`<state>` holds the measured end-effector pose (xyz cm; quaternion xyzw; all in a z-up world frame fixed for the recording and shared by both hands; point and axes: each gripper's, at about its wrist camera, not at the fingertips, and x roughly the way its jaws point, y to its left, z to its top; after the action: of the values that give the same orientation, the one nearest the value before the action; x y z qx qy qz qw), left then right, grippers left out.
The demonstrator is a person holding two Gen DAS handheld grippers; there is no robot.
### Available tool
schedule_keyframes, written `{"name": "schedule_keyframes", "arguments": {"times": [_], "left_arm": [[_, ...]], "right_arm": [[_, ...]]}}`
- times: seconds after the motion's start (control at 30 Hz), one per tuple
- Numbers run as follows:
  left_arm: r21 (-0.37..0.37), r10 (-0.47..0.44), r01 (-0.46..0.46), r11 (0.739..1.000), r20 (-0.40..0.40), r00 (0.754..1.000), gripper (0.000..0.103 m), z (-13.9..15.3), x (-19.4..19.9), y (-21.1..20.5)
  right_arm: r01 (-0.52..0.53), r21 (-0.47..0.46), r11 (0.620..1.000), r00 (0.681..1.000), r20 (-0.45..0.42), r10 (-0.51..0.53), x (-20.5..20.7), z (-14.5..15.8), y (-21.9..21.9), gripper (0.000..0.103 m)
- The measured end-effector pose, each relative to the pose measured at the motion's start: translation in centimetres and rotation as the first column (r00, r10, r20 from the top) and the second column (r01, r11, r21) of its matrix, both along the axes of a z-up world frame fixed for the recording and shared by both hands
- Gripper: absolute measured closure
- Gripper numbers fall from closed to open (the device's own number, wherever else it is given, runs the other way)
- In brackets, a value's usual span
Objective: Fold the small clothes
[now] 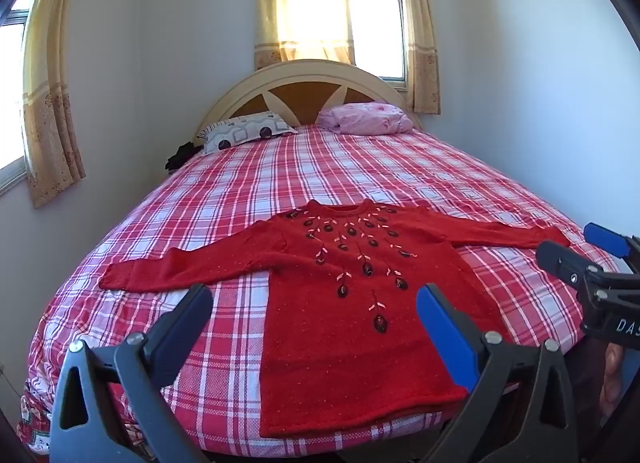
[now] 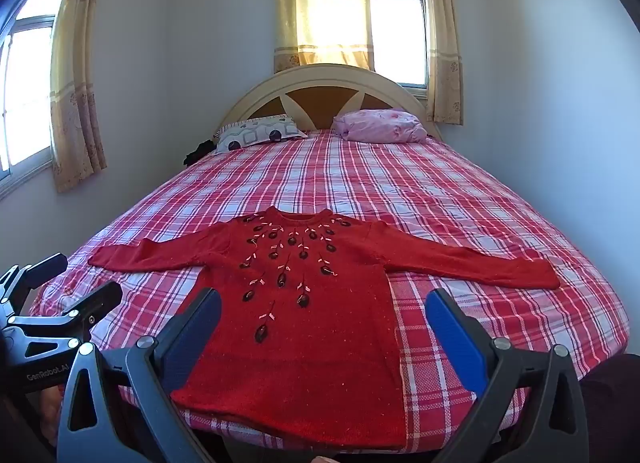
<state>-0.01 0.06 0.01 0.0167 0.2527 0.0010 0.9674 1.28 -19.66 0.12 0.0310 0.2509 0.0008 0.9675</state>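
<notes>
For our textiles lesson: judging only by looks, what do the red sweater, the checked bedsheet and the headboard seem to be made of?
Red sweater: seemingly knitted yarn, matte and slightly fuzzy, pale flecks, with glossy dark bead-like trims.
Checked bedsheet: thin woven cloth, probably cotton or a blend; flat, printed or woven plaid.
Headboard: apparently wood or board, cream-painted frame around smooth brown panels.

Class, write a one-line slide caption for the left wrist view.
Red sweater spread flat, sleeves out, on a plaid bed; open left gripper poised over its hem.
</notes>
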Motion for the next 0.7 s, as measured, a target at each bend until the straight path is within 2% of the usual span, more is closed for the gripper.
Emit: {"name": "schedule_keyframes", "arguments": {"times": [0.03,0.7], "left_arm": [[0.023,-0.007,0.007,1.0,0.01,1.0,0.0,0.02,-0.09,-0.21],[0.011,-0.01,0.01,1.0,-0.001,1.0,0.0,-0.27,-0.07,-0.47]], "right_arm": [[0.001,0.001,1.0,1.0,-0.001,-0.001,0.01,-0.01,0.0,0.001],[0.0,-0.002,1.0,1.0,0.0,0.0,0.02,-0.3,0.22,0.001]]}}
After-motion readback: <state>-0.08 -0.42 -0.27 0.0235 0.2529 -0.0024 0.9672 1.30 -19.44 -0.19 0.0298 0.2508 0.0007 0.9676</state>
